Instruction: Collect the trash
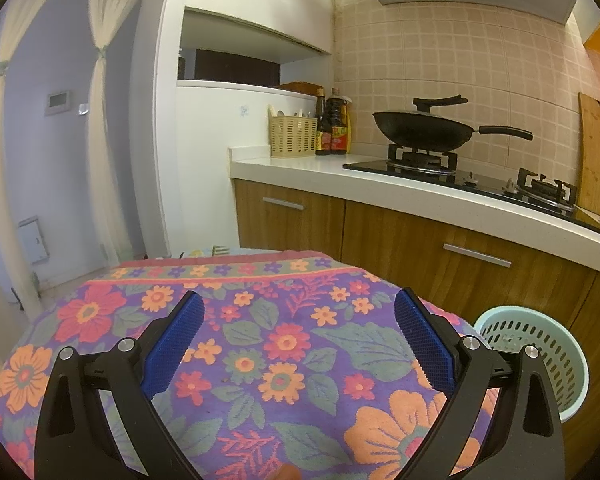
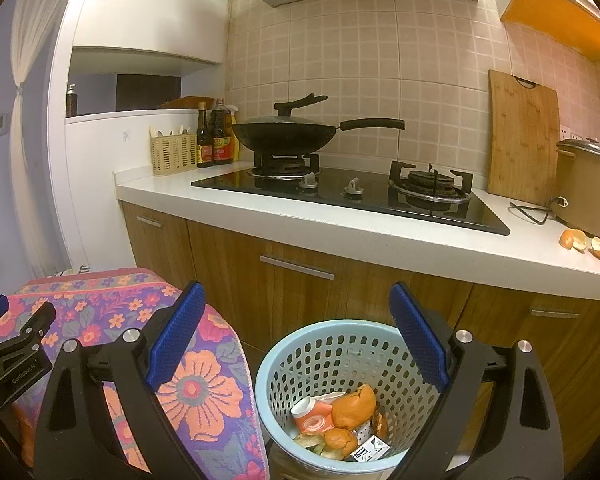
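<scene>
While both tongs gape, the basket (image 2: 292, 364) holds orange peels (image 2: 354, 404) and a carton (image 2: 312, 416).

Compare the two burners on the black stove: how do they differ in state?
The left burner carries a black wok with a lid on it; the right burner is bare, and nothing stands on it. The left burner is nearer the yellow utensil basket, while the right burner is nearer the upright wooden cutting board. Both have dark metal pot supports and sit in the same glass stovetop.
</scene>
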Demonstrator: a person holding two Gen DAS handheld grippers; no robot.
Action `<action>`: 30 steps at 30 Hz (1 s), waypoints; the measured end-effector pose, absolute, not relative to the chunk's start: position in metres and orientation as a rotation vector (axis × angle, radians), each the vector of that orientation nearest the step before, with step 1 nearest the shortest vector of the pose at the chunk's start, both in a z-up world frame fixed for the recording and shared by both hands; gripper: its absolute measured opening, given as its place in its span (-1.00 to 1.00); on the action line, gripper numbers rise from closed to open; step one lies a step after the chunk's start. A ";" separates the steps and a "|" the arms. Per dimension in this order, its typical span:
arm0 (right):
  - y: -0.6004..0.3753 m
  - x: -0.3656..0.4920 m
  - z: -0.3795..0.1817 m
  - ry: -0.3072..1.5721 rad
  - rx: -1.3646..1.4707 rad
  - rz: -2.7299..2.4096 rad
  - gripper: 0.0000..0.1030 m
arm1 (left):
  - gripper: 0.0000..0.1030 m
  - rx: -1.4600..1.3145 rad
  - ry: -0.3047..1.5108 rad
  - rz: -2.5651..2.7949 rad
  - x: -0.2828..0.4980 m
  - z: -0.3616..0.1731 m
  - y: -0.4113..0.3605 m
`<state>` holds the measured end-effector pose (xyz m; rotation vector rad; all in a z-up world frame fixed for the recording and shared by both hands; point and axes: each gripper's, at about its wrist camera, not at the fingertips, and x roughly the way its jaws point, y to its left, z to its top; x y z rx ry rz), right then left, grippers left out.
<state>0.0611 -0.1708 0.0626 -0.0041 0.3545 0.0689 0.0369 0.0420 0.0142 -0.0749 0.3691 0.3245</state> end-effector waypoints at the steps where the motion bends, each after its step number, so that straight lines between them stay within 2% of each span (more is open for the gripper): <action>1: -0.171 0.061 0.062 0.355 -0.003 0.069 0.72 | 0.81 -0.077 0.369 0.325 0.036 0.015 0.043; 30: -0.168 0.064 0.064 0.363 -0.006 0.075 0.72 | 0.81 -0.069 0.342 0.365 0.032 0.018 0.041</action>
